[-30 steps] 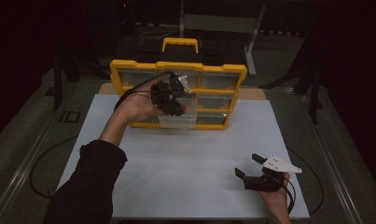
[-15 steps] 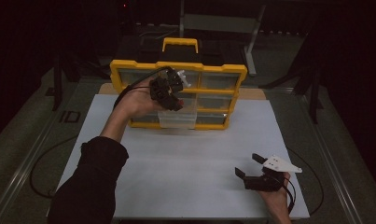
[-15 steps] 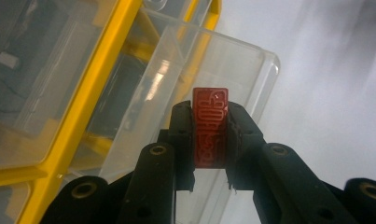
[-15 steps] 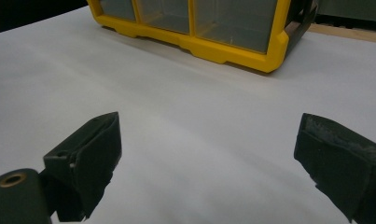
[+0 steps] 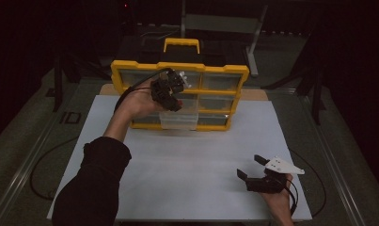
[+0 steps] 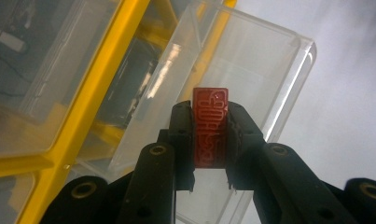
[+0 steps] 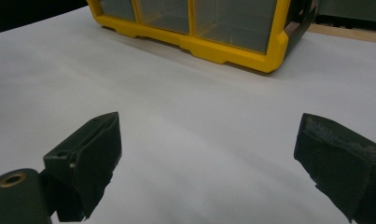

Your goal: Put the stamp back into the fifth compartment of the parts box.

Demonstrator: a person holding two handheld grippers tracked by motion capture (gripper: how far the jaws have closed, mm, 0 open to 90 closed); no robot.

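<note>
A yellow-framed organizer (image 5: 180, 67) with clear drawers stands at the back of the white mat. One clear drawer (image 5: 178, 120) is pulled out at the bottom of its front. My left gripper (image 5: 170, 96) hovers just above that drawer, shut on a small flat red piece with raised markings (image 6: 210, 126). In the left gripper view the red piece sits upright between the black pads, over the empty clear drawer (image 6: 251, 60). My right gripper (image 5: 253, 167) rests near the mat's front right with its jaws wide apart and nothing between them (image 7: 209, 140). From there the organizer's corner (image 7: 232, 51) lies well ahead.
The white mat (image 5: 187, 160) covers most of the table, with bare room between the organizer and the right gripper. A black case with a yellow handle (image 5: 181, 44) stands behind the organizer. A black cable (image 5: 41, 165) loops off the mat's left edge.
The left gripper has shifted only slightly above the pulled-out drawer, still holding the red piece. The right gripper has stayed where it was.
</note>
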